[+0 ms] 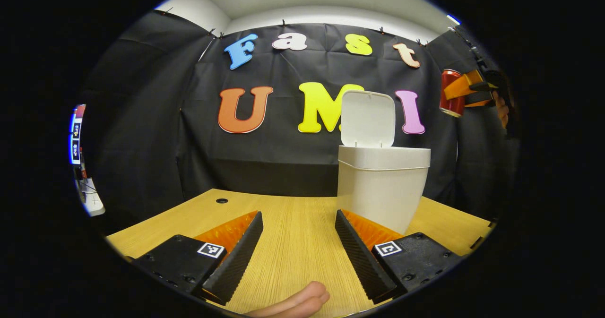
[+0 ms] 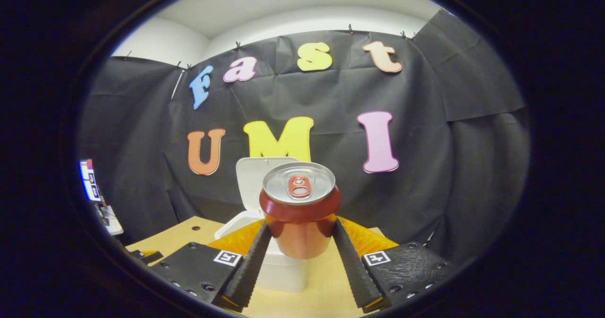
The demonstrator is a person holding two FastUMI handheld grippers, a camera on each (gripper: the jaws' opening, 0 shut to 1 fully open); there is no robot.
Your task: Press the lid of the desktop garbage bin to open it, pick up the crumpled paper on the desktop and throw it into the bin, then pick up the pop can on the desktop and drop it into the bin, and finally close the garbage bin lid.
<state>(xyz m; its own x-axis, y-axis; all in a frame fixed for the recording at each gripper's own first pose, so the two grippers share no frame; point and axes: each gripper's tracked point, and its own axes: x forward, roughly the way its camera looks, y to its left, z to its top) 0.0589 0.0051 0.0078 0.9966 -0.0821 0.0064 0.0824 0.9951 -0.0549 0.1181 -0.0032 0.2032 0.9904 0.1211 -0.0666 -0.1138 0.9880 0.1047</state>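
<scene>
Left gripper view: the left gripper (image 1: 298, 235) sits low over the wooden desk (image 1: 293, 242) with its fingers spread wide and holding nothing. The white garbage bin (image 1: 382, 185) stands on the desk just beyond the right-hand finger, its lid (image 1: 367, 118) raised upright at the back. High at the right, well above the bin, the right gripper (image 1: 465, 91) carries the red pop can (image 1: 451, 92). Right gripper view: the right gripper (image 2: 300, 240) has both fingers pressed against the sides of the pop can (image 2: 299, 209), held upright with its pull-tab top visible. The open garbage bin (image 2: 276, 266) lies beyond and below the can.
</scene>
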